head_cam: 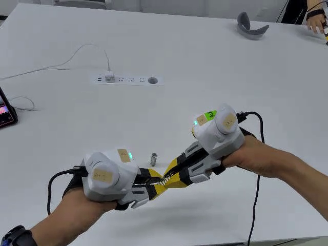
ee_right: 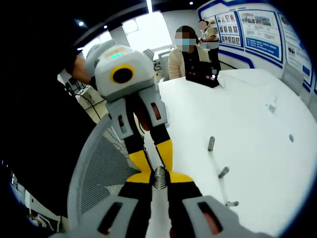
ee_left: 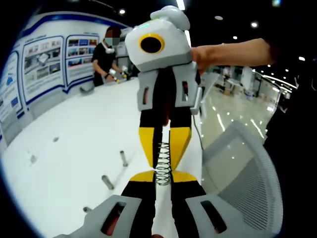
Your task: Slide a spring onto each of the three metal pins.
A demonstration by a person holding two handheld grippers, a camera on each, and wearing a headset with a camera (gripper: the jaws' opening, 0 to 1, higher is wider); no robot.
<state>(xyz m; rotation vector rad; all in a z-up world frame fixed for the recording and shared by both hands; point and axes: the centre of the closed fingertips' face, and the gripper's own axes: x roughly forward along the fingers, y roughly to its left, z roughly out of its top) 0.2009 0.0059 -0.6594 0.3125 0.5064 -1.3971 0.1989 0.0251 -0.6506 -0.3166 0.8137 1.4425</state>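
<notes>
A small coil spring [head_cam: 164,179] hangs above the table's near edge, stretched between the yellow fingertips of both grippers. My left gripper [head_cam: 157,187] comes in from the lower left and my right gripper [head_cam: 172,175] from the right, tip to tip. In the left gripper view the spring [ee_left: 163,164] runs from my left gripper [ee_left: 163,179] up into the shut right gripper [ee_left: 165,143]. The right gripper view shows the spring [ee_right: 159,177] end-on at my right gripper [ee_right: 159,182], with the left gripper [ee_right: 154,157] opposite. Three metal pins [ee_right: 211,143] [ee_right: 224,172] [ee_right: 232,204] lie on the white table; the far one looks ribbed, like the pin [head_cam: 153,159].
A white power strip [head_cam: 125,79] with a plugged cable lies mid-table. A phone [head_cam: 5,113] sits at the left edge and a grey curved object [head_cam: 251,26] at the far right. A mesh chair [ee_left: 247,173] stands beside the table, and people sit at its far end.
</notes>
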